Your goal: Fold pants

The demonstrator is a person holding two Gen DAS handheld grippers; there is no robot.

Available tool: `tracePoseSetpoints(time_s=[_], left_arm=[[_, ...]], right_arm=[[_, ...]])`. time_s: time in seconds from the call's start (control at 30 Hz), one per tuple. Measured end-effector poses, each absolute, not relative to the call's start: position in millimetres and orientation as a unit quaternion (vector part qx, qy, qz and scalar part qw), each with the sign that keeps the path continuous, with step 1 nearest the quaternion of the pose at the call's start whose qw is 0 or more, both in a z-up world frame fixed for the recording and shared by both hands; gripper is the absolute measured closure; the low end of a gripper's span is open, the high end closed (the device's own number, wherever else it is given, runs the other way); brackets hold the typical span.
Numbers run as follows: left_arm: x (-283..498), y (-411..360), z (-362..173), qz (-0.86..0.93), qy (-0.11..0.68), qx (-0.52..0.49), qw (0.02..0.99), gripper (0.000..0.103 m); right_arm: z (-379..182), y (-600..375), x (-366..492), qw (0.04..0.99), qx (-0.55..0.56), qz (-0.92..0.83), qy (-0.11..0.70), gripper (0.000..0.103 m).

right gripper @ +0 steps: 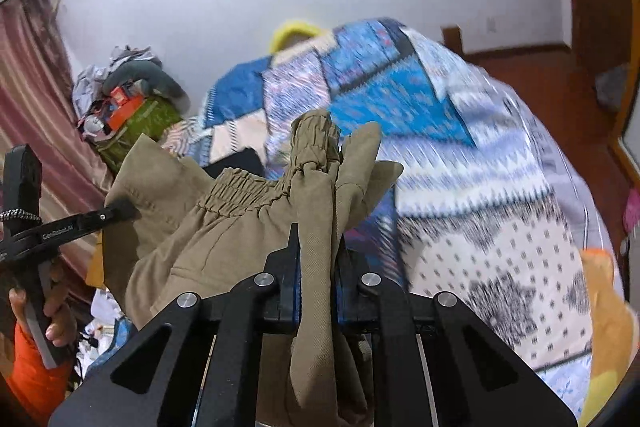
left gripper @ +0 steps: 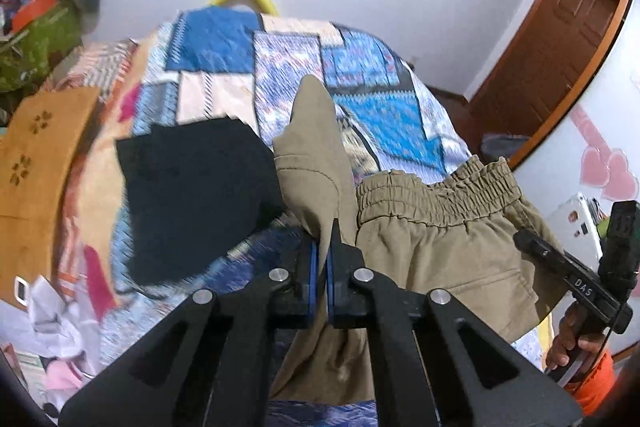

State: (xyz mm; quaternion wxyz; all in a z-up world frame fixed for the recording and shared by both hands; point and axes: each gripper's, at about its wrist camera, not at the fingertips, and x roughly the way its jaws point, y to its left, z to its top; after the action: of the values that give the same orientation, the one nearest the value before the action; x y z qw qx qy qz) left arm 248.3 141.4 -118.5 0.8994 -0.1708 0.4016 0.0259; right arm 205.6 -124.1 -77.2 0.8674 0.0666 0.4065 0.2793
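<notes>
Khaki pants (left gripper: 440,247) with an elastic waistband (left gripper: 436,195) hang in the air between both grippers, above a bed. My left gripper (left gripper: 323,247) is shut on a fold of the khaki cloth, which sticks up past its tips. My right gripper (right gripper: 316,247) is shut on the other end of the waistband (right gripper: 240,191), with bunched cloth rising above the fingers. The right gripper also shows in the left wrist view (left gripper: 568,267), held by a hand. The left gripper also shows in the right wrist view (right gripper: 72,227).
The bed has a blue patchwork quilt (left gripper: 288,67). A black garment (left gripper: 192,199) lies on it at the left. An orange pillow (left gripper: 36,155) and loose clothes (left gripper: 64,327) lie further left. A wooden door (left gripper: 552,51) stands at the right. Clutter (right gripper: 128,107) is piled by a curtain.
</notes>
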Motion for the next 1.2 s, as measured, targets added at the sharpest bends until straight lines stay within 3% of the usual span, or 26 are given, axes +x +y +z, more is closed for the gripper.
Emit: tracePoseSetpoints(time_s=[0.5,0.97,1.2], left_arm=[[257,254,-101,0.126,0.356,-0.173,0.910,0.100],[313,313,-187,0.181,0.393,-0.176,0.884,0.100],[340,321,-248,0.184,0.437,-0.152,0.867,0.100]], right_arm=[[-55,-5,255,0.870,0.023,0.334,0.363,0.093],[-121,79,301,0.849,0.012,0.336,0.408,0.093],[-167,99,321,0.833,-0.061,0.325,0.444,0.093]])
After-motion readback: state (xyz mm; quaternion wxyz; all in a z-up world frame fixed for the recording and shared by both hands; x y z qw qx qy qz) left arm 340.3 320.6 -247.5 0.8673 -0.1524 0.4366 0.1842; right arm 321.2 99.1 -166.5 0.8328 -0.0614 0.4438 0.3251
